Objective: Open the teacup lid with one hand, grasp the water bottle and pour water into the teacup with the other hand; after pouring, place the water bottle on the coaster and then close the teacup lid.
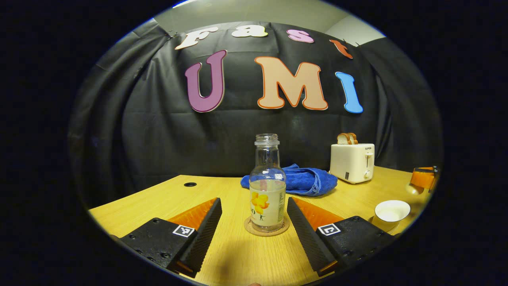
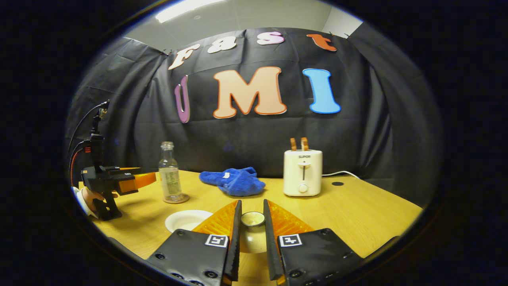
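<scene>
**On the coaster: bottle between my open left fingers**

At twelve o'clock, the water bottle point(image 1: 267, 186) stands on the coaster point(image 1: 266, 230), untouched by my wide-spread left gripper point(image 1: 254, 222). My right gripper point(image 2: 252, 234) clamps the lid point(image 2: 253, 219); the teacup point(image 2: 186, 219) sits at ten o'clock.

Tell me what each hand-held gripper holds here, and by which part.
Left hand-held gripper: nothing; open, fingers either side of the water bottle. Right hand-held gripper: closed around a small round-topped piece, seemingly the teacup lid.

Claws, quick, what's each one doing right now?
Left claw: open, bottle on coaster between its fingers, untouched.
Right claw: closed on the teacup lid.
</scene>
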Demonstrator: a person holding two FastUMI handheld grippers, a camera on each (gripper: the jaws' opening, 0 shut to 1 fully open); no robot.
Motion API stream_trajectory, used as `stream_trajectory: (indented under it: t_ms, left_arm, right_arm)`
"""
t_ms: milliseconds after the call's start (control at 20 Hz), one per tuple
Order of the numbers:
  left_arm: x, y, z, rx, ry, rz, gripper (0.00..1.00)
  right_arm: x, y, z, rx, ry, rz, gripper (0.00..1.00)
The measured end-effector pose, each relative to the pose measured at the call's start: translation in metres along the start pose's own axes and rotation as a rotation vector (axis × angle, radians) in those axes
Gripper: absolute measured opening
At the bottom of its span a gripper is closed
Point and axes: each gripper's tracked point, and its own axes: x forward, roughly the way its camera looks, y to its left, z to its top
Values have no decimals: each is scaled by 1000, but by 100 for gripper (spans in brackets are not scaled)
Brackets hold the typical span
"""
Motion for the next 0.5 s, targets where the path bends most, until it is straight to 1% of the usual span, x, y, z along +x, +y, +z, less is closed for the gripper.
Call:
stream_trajectory:
  t_ms: [50, 100, 250, 400, 500]
  left_arm:
    - [-7, 4, -1, -1, 0, 9, 96]
    - [-11, 5, -1, -3, 2, 12, 96]
    - [-22, 11, 0, 1, 2, 47, 96]
    - [-30, 13, 0, 2, 0, 76, 96]
    - [-33, 12, 1, 2, 0, 78, 96]
  right_arm:
    - [2, 9, -1, 0, 2, 35, 33]
    - [4, 19, -1, 2, 3, 68, 31]
    - [8, 41, -2, 4, 6, 138, 32]
    - [14, 63, -7, 0, 31, 200, 33]
    - [18, 69, -13, -12, 67, 217, 32]
